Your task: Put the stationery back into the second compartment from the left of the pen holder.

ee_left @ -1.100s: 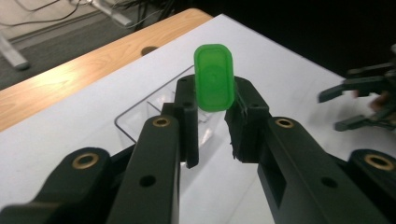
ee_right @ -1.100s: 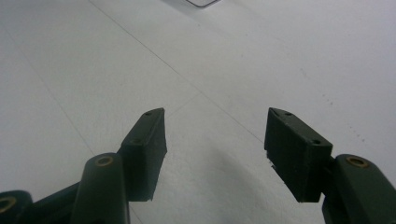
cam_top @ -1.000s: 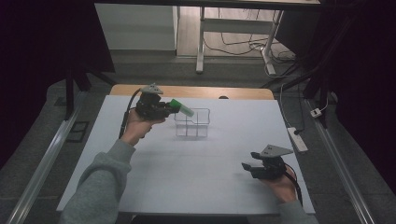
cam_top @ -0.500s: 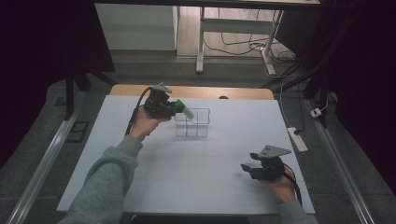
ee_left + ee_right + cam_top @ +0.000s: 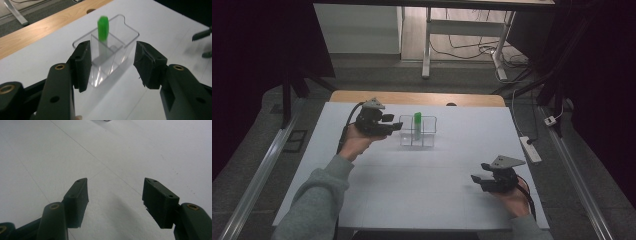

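White tabletop (image 5: 412, 180) underneath, wooden strip along far edge. Green-capped tube (image 5: 103, 27) upright inside clear plastic compartment rack (image 5: 125, 43), no readable writing. Left gripper (image 5: 111, 65) just beside rack, jaws just opened wide, gripping nothing. Right gripper (image 5: 115, 200) well apart, jaws wide, empty.

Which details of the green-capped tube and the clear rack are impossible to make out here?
- Tube: its cap is blurred in the left gripper view, and its contents are unclear.
- Rack: too small in the high view to count its compartments.
- Rack's near base: hidden behind the left tool jaws.
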`<control>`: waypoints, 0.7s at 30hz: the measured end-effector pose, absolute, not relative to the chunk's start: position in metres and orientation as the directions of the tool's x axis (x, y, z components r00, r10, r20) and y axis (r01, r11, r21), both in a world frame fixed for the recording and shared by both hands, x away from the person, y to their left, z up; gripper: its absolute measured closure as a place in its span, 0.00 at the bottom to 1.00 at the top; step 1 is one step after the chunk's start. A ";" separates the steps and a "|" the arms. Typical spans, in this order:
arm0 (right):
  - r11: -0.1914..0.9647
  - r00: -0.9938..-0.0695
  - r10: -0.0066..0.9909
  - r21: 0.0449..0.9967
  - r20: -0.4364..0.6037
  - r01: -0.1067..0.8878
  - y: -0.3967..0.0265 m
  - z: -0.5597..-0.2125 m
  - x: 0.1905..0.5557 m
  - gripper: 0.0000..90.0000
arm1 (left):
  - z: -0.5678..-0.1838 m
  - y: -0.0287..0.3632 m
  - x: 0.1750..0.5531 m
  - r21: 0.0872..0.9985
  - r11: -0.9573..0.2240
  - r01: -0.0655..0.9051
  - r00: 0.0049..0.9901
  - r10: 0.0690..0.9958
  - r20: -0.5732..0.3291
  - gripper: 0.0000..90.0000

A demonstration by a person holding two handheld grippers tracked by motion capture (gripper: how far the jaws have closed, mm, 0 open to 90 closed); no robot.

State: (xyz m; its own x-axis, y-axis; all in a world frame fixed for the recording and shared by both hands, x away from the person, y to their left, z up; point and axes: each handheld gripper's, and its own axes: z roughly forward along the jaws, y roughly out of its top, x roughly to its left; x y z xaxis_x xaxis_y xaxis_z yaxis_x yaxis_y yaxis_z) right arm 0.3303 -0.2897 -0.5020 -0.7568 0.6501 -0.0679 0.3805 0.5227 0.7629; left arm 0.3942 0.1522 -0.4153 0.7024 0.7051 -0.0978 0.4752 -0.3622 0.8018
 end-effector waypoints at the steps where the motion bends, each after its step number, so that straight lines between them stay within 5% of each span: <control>1: 0.519 -0.757 0.650 0.765 -0.064 0.381 -0.290 -0.502 0.330 0.41 | -0.418 0.155 0.389 0.803 -0.367 0.470 0.702 0.706 -0.088 0.53; 21: 0.513 -0.749 0.660 0.767 -0.065 0.386 -0.294 -0.502 0.332 0.41 | -0.475 0.211 0.313 0.804 -0.306 0.510 0.657 0.741 -0.135 0.50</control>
